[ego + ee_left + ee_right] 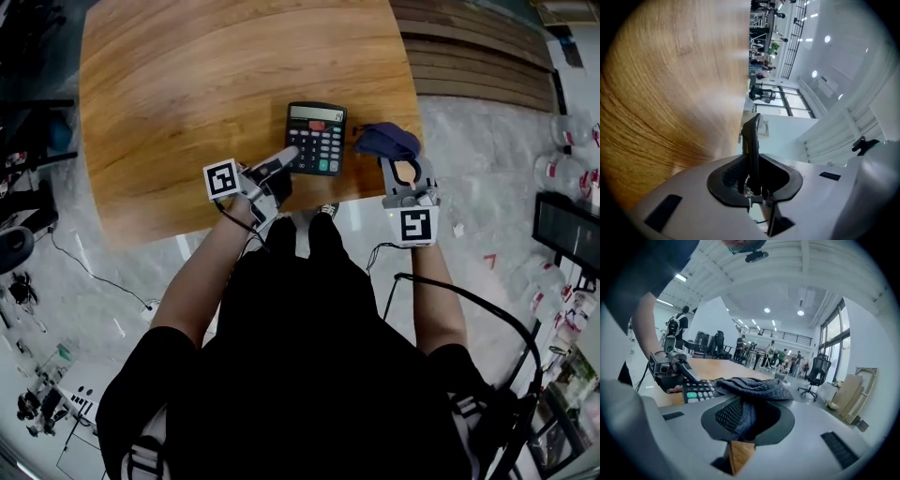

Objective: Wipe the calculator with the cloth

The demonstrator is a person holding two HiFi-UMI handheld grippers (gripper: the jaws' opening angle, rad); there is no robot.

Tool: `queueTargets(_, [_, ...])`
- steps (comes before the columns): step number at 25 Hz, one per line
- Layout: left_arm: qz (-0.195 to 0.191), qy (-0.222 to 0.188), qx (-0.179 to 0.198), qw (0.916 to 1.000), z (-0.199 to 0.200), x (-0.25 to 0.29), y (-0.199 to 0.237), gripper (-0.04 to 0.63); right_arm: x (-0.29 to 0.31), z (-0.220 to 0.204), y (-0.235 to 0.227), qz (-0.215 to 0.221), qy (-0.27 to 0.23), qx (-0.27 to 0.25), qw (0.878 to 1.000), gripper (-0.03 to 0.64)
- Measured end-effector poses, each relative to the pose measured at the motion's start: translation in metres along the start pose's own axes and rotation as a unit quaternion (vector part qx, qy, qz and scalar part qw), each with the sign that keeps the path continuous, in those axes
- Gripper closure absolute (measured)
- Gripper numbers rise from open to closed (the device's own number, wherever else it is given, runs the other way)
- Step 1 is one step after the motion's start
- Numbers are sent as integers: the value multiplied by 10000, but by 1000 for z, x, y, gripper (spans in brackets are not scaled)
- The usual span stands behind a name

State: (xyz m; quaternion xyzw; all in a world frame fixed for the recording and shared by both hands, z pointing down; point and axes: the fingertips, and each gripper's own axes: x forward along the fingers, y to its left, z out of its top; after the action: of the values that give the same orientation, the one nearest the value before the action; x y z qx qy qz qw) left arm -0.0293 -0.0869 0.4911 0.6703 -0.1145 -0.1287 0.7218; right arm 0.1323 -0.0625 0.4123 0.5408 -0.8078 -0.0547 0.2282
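the big brown wooden worktop (187,94) fills the top of the head view. the person stands at its near edge, and the things sit close to that edge

the calculator (316,138) lies flat on the worktop. it is black, with a pale screen at the far end and the keys closer to the person. so its long side runs away from the person, not across

the cloth (386,141) is dark blue and bunched up. it is just beside the right side of the calculator, up by the screen end. it may be touching that side, but the head view is too small to be sure

the left tool (284,159) comes in from the left and pinches the near left corner of the calculator. in the left gripper view a thin black edge stands between its jaws, and they press on it. i think this is to hold the calculator in place

the right tool (405,169) pinches the cloth, which bulges out over its jaws. this is the tool that has to wipe. the calculator is very near on its left, so the cloth needs to slide left onto the keys, then rub along the long side
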Motion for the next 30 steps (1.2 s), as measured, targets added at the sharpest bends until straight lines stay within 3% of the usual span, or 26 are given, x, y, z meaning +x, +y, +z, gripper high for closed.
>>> queueTargets(5, [385, -45, 181, 9991, -11, 14, 37, 522, 4, -45, 7, 385, 1288, 827, 9875, 557])
queueTargets(7, [490, -123, 190, 9985, -11, 16, 45, 522, 8, -67, 10, 554, 1907, 1335, 9710, 557])
queueTargets(11, [694, -204, 352, 9968, -11, 15, 54, 522, 14, -104, 13, 778, 2857, 2315, 9267, 557])
queueTargets(15, [727, -245, 583, 9953, -14, 17, 52, 522, 24, -126, 14, 848, 3476, 2518, 8992, 557])
queueTargets(18, [785, -301, 668, 9942, -13, 17, 54, 522, 33, -134, 16, 841, 3642, 2509, 8929, 557])
queueTargets(21, [1107, -247, 795, 9904, -13, 12, 60, 522, 36, -139, 24, 843, 3706, 2373, 8940, 556])
queueTargets(25, [1717, 48, 1093, 9791, -22, 10, 66, 501, 34, -146, 35, 845, 3807, 2180, 8946, 555])
queueTargets(28, [2039, 156, 1255, 9708, -23, 9, 64, 427, 36, -148, 42, 836, 3847, 2162, 8935, 555])
queueTargets(30, [2316, 259, 1496, 9609, -22, 7, 63, 417, 37, -148, 44, 830, 3852, 2159, 8934, 555])
